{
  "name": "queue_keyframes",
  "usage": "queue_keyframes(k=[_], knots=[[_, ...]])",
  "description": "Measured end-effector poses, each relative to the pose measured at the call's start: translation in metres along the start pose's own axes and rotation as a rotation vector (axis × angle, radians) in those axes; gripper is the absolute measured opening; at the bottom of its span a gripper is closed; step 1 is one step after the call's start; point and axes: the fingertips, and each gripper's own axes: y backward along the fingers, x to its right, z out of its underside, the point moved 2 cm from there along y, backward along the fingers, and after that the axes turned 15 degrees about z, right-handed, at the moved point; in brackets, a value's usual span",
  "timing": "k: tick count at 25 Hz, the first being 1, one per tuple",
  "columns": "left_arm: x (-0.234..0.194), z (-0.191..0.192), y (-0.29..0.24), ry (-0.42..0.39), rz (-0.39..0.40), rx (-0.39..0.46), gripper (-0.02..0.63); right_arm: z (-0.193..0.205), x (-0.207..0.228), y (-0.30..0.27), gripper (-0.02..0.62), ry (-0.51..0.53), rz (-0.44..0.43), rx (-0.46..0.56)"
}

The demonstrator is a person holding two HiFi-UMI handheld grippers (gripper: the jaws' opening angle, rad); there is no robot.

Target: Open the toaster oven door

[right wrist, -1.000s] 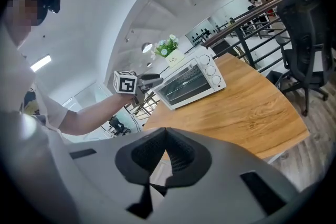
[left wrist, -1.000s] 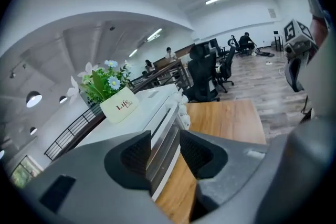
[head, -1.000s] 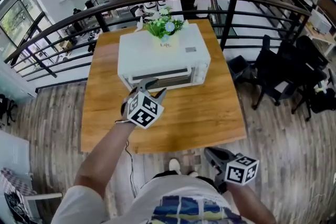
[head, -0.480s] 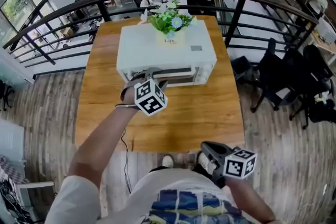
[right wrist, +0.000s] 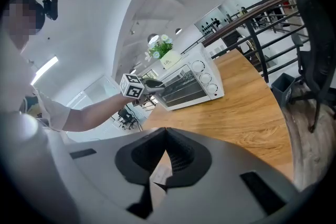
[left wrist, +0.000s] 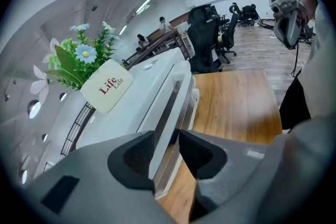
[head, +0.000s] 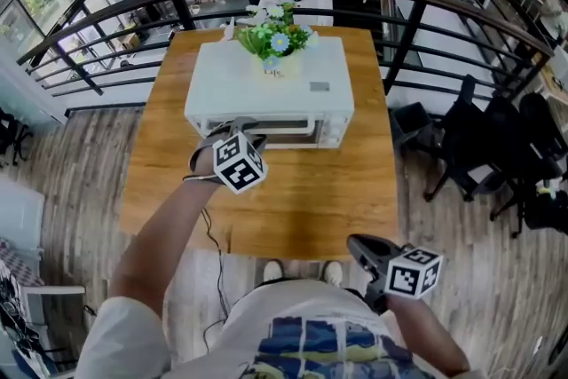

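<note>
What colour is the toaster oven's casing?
White: the toaster oven shows clearest in the head view.

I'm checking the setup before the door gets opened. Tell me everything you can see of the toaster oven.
The toaster oven is a white box, seemingly painted metal, standing upright at the far end of the wooden table. Its glass door is shut, with a long white handle along its top and three knobs to its right. A flower pot sits on top. The left tongs straddle the handle; they have just been closing, not yet clamped.
</note>
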Motion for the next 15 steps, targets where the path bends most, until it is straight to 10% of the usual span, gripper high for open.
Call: queue_keyframes(k=[15], knots=[[0.035, 0.007, 0.008, 0.072, -0.034, -0.008, 0.147, -0.012, 0.008, -0.003, 0.002, 0.084, -0.109, -0.059]])
